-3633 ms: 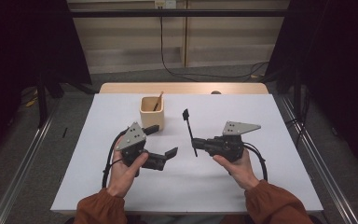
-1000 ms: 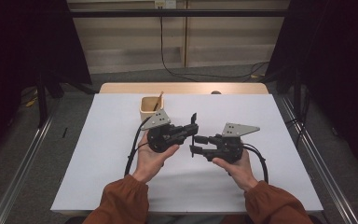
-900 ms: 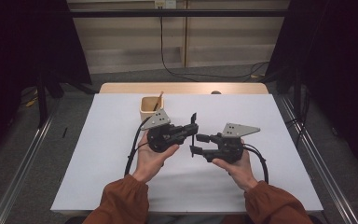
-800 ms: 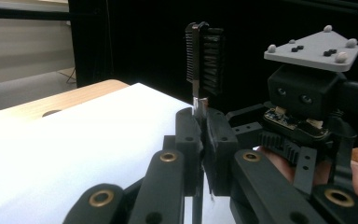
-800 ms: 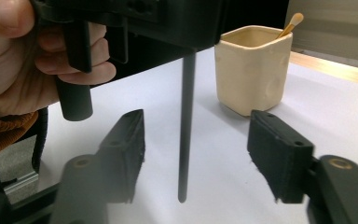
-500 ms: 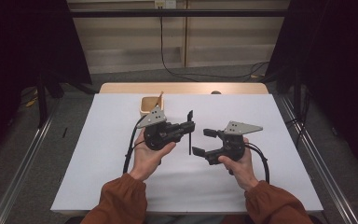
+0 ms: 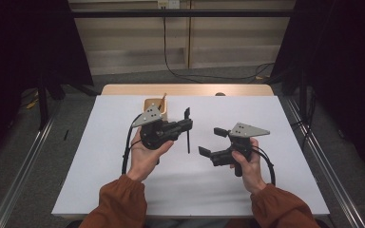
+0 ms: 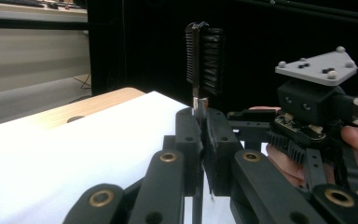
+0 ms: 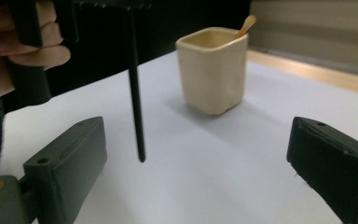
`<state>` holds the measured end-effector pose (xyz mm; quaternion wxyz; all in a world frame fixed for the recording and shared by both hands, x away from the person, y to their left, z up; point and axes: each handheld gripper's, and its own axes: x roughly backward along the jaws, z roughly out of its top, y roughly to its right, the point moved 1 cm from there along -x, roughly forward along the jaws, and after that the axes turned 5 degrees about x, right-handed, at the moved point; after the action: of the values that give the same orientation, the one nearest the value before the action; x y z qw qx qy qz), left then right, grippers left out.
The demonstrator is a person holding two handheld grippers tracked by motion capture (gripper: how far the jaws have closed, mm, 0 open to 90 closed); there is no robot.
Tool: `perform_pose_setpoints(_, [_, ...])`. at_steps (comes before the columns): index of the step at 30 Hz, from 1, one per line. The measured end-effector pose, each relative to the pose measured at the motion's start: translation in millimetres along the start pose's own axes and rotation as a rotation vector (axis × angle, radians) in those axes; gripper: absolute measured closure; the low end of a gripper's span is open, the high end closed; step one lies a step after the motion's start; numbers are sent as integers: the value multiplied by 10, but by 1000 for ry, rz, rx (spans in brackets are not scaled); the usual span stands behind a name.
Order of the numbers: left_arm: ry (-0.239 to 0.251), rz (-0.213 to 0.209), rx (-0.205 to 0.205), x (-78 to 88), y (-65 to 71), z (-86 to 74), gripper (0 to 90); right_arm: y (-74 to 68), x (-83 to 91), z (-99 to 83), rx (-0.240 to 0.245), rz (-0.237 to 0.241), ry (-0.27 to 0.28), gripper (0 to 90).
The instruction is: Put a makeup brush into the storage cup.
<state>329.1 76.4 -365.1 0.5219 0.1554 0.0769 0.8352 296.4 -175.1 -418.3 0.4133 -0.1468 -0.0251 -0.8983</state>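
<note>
Nearest the table's front edge, two forearms in rust-orange sleeves, each hand carrying a black two-jaw gripper above a white table cover. At right, the right gripper, jaws spread wide and just opened further, nothing between the pads; in the right gripper view, both black pads far apart with bare white surface between them. Just left of it, across a small gap, the left gripper, jaws clamped tight on the thin handle of a small black brush. Brush held upright, clear of the table: bristle head on top, seen in the left gripper view rising straight out of the closed jaws, slim handle end hanging below, free of the table. Farther back, behind the left gripper, a cream square cup standing on the cover with a wooden stick leaning inside. Beyond that, a strip of bare wooden tabletop, then grey floor and dark curtains.
</note>
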Motion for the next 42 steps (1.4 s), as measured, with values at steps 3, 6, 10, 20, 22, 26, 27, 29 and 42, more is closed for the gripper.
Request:
perform_pose_setpoints(3, [0, 6, -1, 16, -8, 8, 856, 25, 33, -9, -10, -18, 11, 40])
perform_pose_setpoints(6, [2, 11, 2, 25, -17, 17, 856, 47, 78, -4, -5, -37, 22, 36])
perform_pose_setpoints(10, [-2, 21, 2, 40, -26, 18, 856, 84, 145, -7, -3, -74, 31, 28])
perform_pose_setpoints(20, [10, 37, 3, 99, -64, 38, 856, 142, 335, -118, -12, -134, 34, 26])
perform_pose_setpoints(22, [10, 40, 2, 115, -68, 46, 856, 159, 396, -113, -10, -142, 39, 25])
perform_pose_setpoints(26, [7, 49, 0, 140, -86, 53, 856, 188, 488, -143, -15, -169, 49, 22])
perform_pose_setpoints(27, [8, 48, 2, 145, -91, 54, 856, 196, 511, -174, -17, -174, 45, 22])
perform_pose_setpoints(29, [3, 50, -2, 164, -100, 60, 856, 202, 545, -213, -25, -180, 41, 21])
perform_pose_setpoints(42, [-1, 68, -11, 278, -171, 117, 856, 239, 740, -360, -43, -237, 23, 8])
